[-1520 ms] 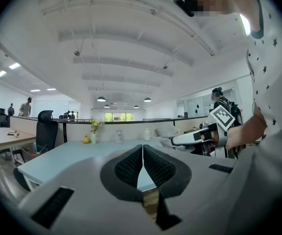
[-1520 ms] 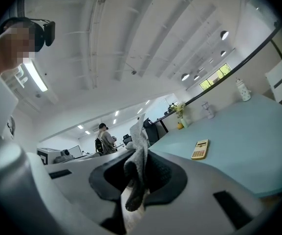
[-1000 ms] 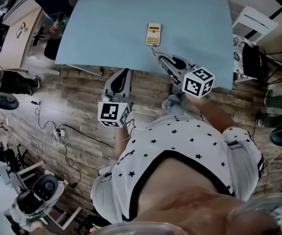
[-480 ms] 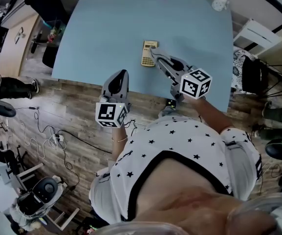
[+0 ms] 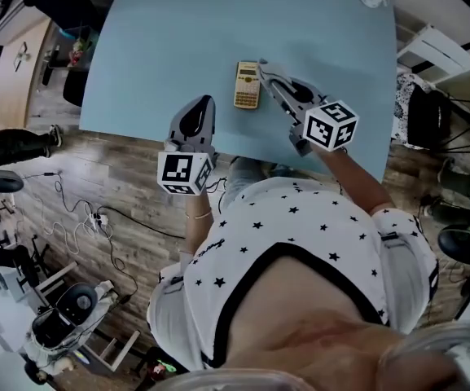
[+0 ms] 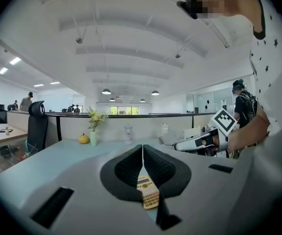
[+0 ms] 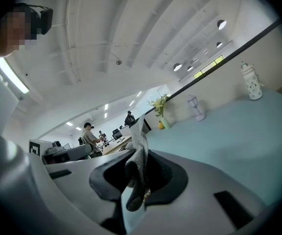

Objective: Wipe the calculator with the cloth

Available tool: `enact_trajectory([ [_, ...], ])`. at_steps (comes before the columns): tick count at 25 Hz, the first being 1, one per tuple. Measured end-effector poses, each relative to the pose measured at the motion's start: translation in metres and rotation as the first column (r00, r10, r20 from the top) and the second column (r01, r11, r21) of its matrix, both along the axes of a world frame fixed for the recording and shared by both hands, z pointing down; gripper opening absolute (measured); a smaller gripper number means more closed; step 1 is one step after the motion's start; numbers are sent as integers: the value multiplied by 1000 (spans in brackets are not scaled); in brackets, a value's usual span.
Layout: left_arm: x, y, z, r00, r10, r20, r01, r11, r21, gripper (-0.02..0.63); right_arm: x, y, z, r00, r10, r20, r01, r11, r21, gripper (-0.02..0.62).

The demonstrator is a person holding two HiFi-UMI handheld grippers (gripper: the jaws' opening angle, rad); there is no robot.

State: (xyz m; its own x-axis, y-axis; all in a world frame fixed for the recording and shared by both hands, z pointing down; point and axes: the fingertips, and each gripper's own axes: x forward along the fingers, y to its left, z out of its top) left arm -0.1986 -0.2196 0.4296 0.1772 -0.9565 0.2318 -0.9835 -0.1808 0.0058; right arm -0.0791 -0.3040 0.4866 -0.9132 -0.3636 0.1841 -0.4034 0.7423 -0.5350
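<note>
Pinching grey cloth [image 7: 140,146] in our right gripper [image 5: 265,70] jaws, just beside yellow rectangular calculator [image 5: 248,85] on light-blue worktop [image 5: 177,31]; left gripper [image 5: 205,101] jaws pressed together, empty.

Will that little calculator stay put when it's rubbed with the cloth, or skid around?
It will probably skid: the calculator lies flat and unheld on the smooth blue table. It looks thin and likely light, so tipping seems unlikely. The cloth pinched in the right gripper folds limply, so it may drag gently.
</note>
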Motion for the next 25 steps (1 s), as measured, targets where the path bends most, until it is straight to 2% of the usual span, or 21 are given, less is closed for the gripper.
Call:
enact_trajectory([
  [5, -15, -23, 9, 998, 69, 6, -69, 997, -23, 31, -14, -13, 21, 997, 63, -52, -64, 998, -27, 43],
  [9, -36, -42, 11, 991, 129, 25, -129, 991, -30, 31, -43, -25, 38, 988, 98, -121, -103, 994, -36, 43],
  [12, -58, -55, 11, 987, 157, 12, -157, 987, -27, 31, -68, -34, 50, 978, 118, -169, -127, 991, -42, 43],
  [17, -85, -69, 16, 982, 188, -10, -189, 982, -23, 31, -92, -41, 77, 951, 137, -278, -155, 987, -42, 49],
  [25, -112, -80, 20, 972, 235, -19, -235, 972, -24, 31, -113, -41, 121, 917, 139, -374, -183, 980, -83, 49],
])
